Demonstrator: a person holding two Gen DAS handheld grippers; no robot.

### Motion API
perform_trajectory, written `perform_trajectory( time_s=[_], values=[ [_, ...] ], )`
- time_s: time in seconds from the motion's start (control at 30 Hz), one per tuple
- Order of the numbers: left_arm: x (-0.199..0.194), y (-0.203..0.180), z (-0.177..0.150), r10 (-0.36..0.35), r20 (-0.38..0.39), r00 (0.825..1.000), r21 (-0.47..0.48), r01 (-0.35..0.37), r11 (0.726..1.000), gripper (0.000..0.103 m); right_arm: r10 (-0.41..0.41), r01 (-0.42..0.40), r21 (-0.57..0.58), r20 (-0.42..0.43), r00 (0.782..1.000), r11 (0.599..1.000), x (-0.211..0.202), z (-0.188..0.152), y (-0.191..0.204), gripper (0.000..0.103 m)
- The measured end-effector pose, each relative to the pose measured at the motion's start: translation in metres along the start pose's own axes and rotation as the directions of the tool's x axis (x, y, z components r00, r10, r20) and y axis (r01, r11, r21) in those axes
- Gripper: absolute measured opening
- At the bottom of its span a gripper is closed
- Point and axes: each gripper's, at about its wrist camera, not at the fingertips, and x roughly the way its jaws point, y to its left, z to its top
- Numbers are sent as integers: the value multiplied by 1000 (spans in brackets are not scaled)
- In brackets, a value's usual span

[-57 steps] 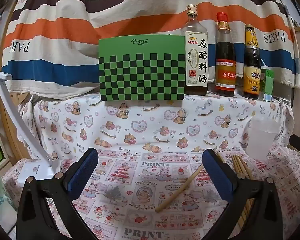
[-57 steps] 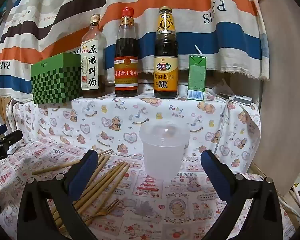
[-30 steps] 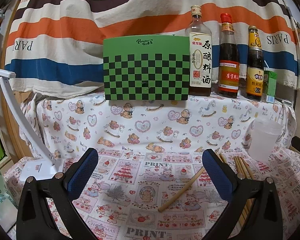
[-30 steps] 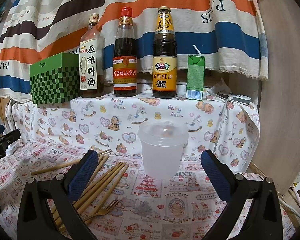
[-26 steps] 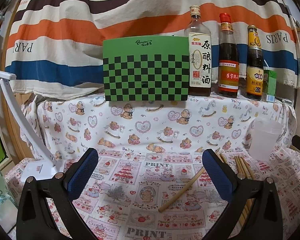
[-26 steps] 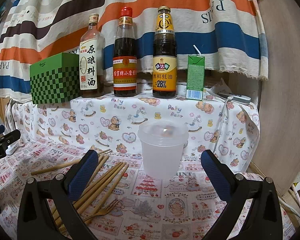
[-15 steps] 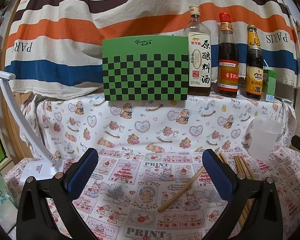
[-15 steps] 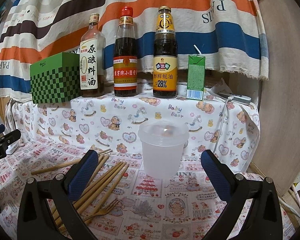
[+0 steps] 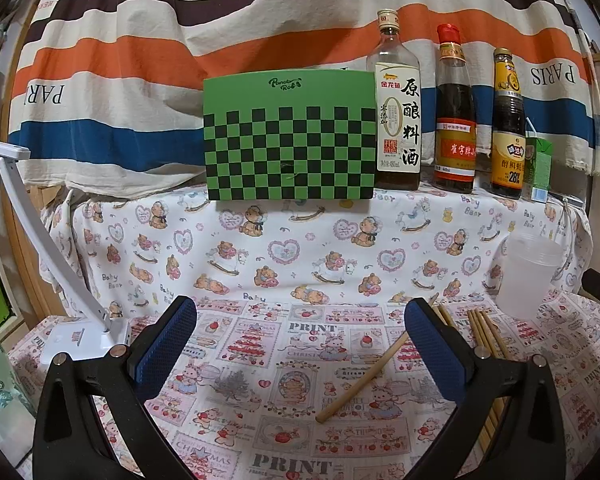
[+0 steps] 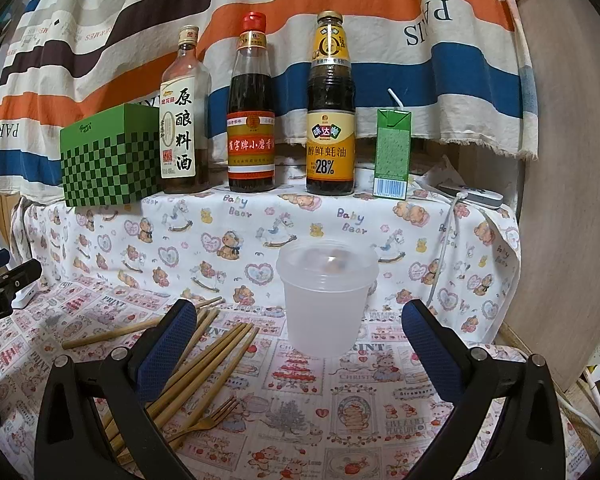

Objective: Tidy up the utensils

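Striped fabric is hanging behind a low step draped in a teddy-bear cloth, and a patchwork-print tablecloth [image 10: 380, 408] is covering the work surface below it. Both grippers are hovering above this cloth with jaws spread wide and nothing between them. Ahead of the right gripper [image 10: 300, 344] a translucent plastic cup [image 10: 326, 300] is standing upright, nearly centred between its fingers. Just to the cup's left a bundle of bamboo chopsticks [image 10: 216, 352] is lying flat, long axes running diagonally from near the cup down toward the right gripper's left finger, with a wooden fork [image 10: 208, 420] beside them, tines toward the cup. One stray chopstick [image 9: 360, 380] is lying apart, slanting between the fingers of the left gripper [image 9: 300, 344], so the left hand looks nearer to it; the bundle appears better placed for the right. On the step behind are sitting a green checkered box [image 9: 290, 136], a cooking wine bottle [image 9: 398, 120], a sesame oil bottle [image 10: 252, 120], an oyster sauce bottle [image 10: 331, 120] and a green juice carton [image 10: 392, 152], all well clear. A white desk lamp [image 9: 76, 320] is standing at the far left.
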Motion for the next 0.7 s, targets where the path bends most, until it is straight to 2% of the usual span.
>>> perform_trajectory(
  time_s=[0.7],
  values=[
    [1, -1, 1, -3, -5, 1000, 1, 3, 1000, 103, 3, -3, -3, -2, 1000, 1000, 0, 1, 0, 103]
  ],
)
